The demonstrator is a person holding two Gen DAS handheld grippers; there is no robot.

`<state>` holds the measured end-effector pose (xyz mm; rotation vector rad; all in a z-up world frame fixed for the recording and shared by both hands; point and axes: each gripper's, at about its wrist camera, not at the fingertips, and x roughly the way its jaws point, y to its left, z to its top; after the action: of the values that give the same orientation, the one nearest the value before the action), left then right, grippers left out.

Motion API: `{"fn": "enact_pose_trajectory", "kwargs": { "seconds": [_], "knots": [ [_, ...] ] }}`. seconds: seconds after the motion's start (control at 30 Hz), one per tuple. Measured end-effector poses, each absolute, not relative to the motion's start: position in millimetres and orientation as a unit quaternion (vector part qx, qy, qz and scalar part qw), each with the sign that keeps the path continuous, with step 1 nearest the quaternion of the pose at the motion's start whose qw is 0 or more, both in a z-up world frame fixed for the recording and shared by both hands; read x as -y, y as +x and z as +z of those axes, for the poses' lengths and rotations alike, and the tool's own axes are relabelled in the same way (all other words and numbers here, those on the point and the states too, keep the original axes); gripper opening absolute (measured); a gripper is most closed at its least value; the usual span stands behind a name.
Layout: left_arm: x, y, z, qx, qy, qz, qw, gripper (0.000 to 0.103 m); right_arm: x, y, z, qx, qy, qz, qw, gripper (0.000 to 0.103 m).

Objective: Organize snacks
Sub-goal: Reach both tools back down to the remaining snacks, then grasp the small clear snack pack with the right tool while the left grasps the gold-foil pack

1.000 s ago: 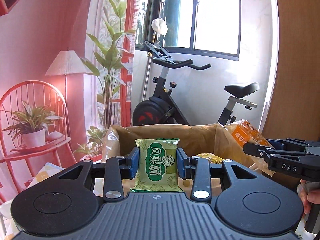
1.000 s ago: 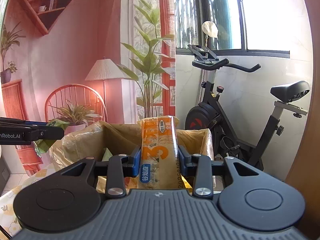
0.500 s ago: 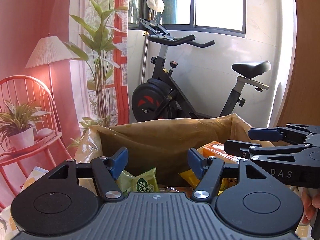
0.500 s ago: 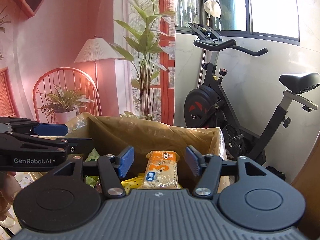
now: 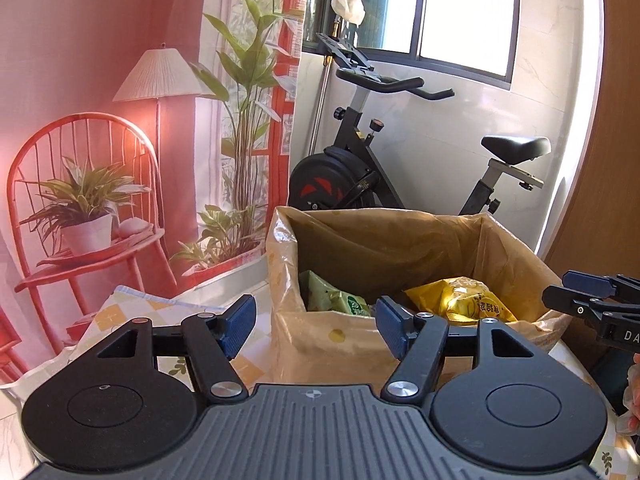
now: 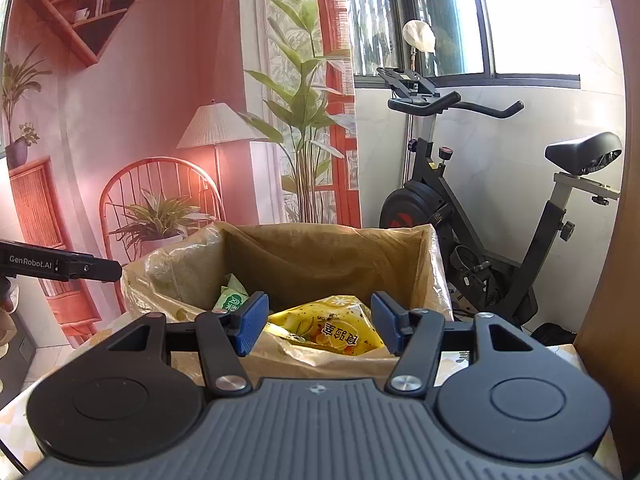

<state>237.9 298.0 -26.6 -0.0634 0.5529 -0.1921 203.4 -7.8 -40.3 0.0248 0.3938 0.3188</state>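
Note:
A cardboard box (image 5: 344, 340) lined with clear plastic stands on the table, seen also in the right wrist view as the box (image 6: 320, 248). Inside lie a green snack packet (image 5: 340, 300) and a yellow snack bag (image 5: 464, 300); the right wrist view shows the same yellow bag (image 6: 332, 326) and green packet (image 6: 230, 300). My left gripper (image 5: 316, 326) is open and empty just in front of the box's near wall. My right gripper (image 6: 316, 328) is open and empty too, close to the box's near rim. The orange packet is out of sight.
A floral tablecloth (image 5: 120, 312) covers the table. Behind the box stand an exercise bike (image 5: 380, 160) and a backdrop printed with a red chair (image 5: 80, 200). A wooden panel (image 6: 616, 280) rises on the right. A hand (image 5: 632, 396) holds the other gripper at the right edge.
Both grippers opened and let go: the green packet and the orange packet dropped into the box. Both grippers have since drawn back from the box, with the left one shifted to its left.

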Motion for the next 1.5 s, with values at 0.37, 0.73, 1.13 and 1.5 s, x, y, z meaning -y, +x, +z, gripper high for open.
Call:
{"fn": "enact_pose_trajectory", "kwargs": {
  "seconds": [0.37, 0.73, 1.13, 1.5],
  "knots": [
    [-342.5, 196.7, -64.4, -0.294, -0.012, -0.082, 0.952, 0.083, 6.5, 155.5, -113.1, -0.242, 0.063, 0.136, 0.959, 0.06],
    [-337.5, 192.5, -106.6, -0.309, 0.0, -0.05, 0.95, 0.089, -4.0, 171.3, -200.2, -0.398, 0.127, 0.137, 0.898, 0.054],
    [-331.0, 196.1, -128.5, -0.325, 0.0, -0.065, 0.943, 0.082, -11.9, 203.7, -219.9, -0.424, 0.13, 0.118, 0.889, 0.029],
    [-315.6, 200.2, -150.2, -0.352, -0.027, -0.085, 0.932, 0.081, -20.4, 188.0, -226.9, -0.377, -0.017, 0.15, 0.914, 0.021]
  ]
}}
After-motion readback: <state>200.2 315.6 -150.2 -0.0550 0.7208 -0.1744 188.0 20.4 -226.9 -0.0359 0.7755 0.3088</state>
